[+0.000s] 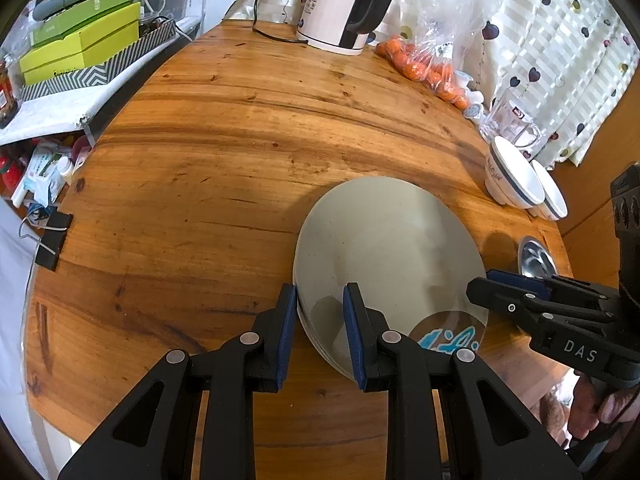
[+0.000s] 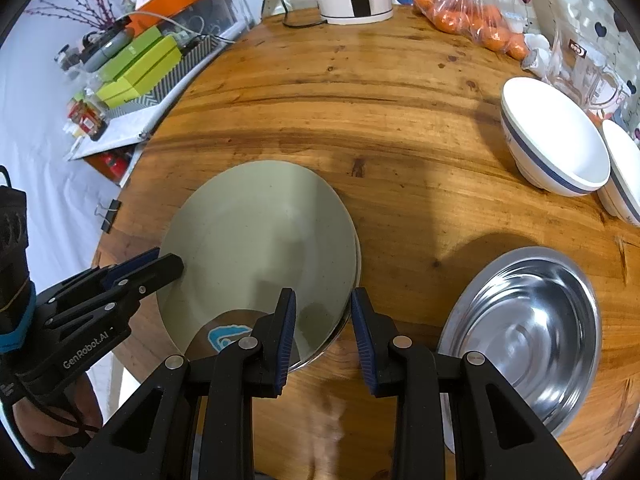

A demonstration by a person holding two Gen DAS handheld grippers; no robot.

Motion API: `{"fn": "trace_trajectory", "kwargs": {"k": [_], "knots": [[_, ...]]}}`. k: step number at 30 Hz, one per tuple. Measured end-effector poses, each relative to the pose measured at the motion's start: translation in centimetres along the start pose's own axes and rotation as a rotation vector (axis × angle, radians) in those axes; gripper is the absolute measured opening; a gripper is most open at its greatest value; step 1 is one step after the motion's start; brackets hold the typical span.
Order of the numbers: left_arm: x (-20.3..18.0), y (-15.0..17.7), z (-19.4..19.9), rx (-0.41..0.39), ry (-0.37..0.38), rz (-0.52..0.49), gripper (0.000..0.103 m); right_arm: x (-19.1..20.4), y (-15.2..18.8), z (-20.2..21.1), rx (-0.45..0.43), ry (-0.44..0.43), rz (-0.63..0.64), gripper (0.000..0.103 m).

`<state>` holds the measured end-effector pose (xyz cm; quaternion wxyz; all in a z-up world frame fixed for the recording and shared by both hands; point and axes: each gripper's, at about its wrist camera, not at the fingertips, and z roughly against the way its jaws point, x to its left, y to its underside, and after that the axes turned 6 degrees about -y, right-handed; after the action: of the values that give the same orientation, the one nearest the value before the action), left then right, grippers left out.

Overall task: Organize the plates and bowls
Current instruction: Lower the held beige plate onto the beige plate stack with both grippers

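A stack of pale grey-green plates point(image 1: 384, 240) point(image 2: 256, 232) lies on the round wooden table point(image 1: 200, 160), on top of a shiny steel plate with a blue sticker point(image 2: 224, 338). My left gripper point(image 1: 320, 312) straddles the stack's left rim, one pad outside the edge and one on the plate face. My right gripper point(image 2: 324, 312) straddles the opposite rim the same way. Both sets of pads appear to press on the rim. Two white bowls with a blue band point(image 2: 556, 148) point(image 2: 624, 172) stand at the far right. A steel dish point(image 2: 528, 328) sits to the right of the stack.
At the back edge are a white kettle point(image 1: 344, 4), a bag of oranges point(image 1: 424, 64) and a glass mug point(image 1: 512, 120). Green boxes point(image 1: 80, 40) lie on a shelf beyond the left edge. A binder clip point(image 1: 52, 240) hangs on the table's left rim.
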<state>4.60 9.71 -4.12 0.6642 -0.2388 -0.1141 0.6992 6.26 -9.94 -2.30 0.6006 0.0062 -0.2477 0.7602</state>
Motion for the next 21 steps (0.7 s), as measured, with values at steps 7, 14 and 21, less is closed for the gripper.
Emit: {"fn": "trace_trajectory", "kwargs": {"k": [7,14,21], "knots": [[0.09,-0.20,0.31,-0.024,0.004,0.001,0.024,-0.29,-0.22,0.47,-0.028,-0.001,0.001,0.029],[-0.20,-0.14,0.16,-0.025,-0.014,-0.011,0.024,-0.31,-0.16,0.34,-0.027,-0.016,0.001,0.027],[-0.35,-0.03,0.23,-0.025,-0.015,-0.011,0.024,-0.20,-0.11,0.42,-0.030,-0.021,0.000,0.027]]}}
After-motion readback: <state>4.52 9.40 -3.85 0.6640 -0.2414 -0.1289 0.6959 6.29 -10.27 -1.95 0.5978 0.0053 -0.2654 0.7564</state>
